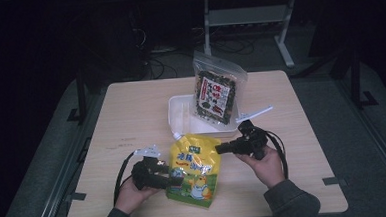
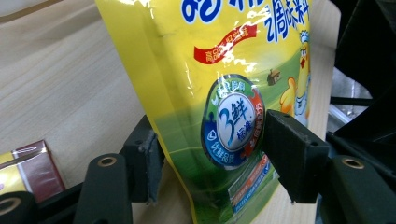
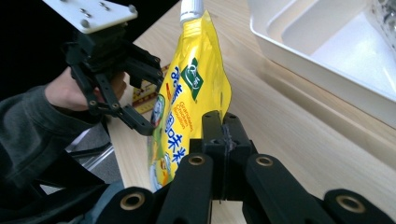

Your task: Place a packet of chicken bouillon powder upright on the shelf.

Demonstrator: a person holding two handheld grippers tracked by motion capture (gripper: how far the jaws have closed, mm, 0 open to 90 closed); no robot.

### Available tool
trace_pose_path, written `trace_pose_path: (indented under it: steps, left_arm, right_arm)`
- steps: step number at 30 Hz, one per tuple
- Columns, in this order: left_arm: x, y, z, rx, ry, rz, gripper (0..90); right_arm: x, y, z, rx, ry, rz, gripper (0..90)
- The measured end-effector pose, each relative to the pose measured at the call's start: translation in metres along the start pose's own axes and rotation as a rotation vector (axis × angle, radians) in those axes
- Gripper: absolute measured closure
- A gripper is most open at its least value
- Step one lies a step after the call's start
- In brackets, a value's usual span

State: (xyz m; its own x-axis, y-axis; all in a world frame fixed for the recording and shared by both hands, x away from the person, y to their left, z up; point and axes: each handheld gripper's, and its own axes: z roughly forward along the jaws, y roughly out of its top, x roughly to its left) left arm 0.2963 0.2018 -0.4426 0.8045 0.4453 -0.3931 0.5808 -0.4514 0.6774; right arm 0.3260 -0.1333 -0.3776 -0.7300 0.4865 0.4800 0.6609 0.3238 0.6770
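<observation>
A yellow spouted pouch (image 1: 194, 171) with a cartoon chick lies at the front middle of the table. My left gripper (image 1: 174, 177) straddles its lower left part; in the left gripper view the two pads touch either side of the pouch (image 2: 224, 93), at the round blue label. My right gripper (image 1: 218, 148) is at the pouch's upper right edge. In the right gripper view its jaws (image 3: 223, 130) are shut together on the edge of the pouch (image 3: 196, 84), which stands tilted up with its white spout on top. The left gripper (image 3: 149, 93) shows beyond it.
A white tray (image 1: 179, 114) sits behind the pouch, with a clear bag of dark snacks (image 1: 215, 92) standing in it. A small red and yellow packet (image 2: 28, 168) lies on the wooden table (image 1: 131, 121) by the left gripper. The table's front edge is close.
</observation>
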Motion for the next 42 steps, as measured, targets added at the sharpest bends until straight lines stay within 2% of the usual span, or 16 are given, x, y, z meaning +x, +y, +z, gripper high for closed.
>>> trace_pose_path:
  steps: [12,20,27,36,42]
  left_arm:
    - [0.004,-0.001,-0.01,-0.06,-0.027,-0.01,63.1]
    - [0.002,-0.001,-0.012,-0.074,-0.044,-0.002,74.9]
    - [0.001,-0.001,-0.012,-0.078,-0.035,0.008,77.0]
    - [-0.001,-0.001,-0.012,-0.079,-0.025,0.027,77.1]
    - [-0.002,0.0,-0.012,-0.08,-0.023,0.034,77.1]
  right_arm:
    - [0.003,0.005,-0.007,-0.033,0.025,-0.008,89.9]
    - [0.002,0.005,-0.01,-0.042,0.033,-0.011,89.8]
    - [0.0,0.005,-0.01,-0.051,0.032,-0.023,88.4]
    - [-0.006,0.001,-0.001,-0.039,0.063,-0.012,71.0]
    - [-0.006,-0.001,0.012,-0.002,0.083,-0.023,66.6]
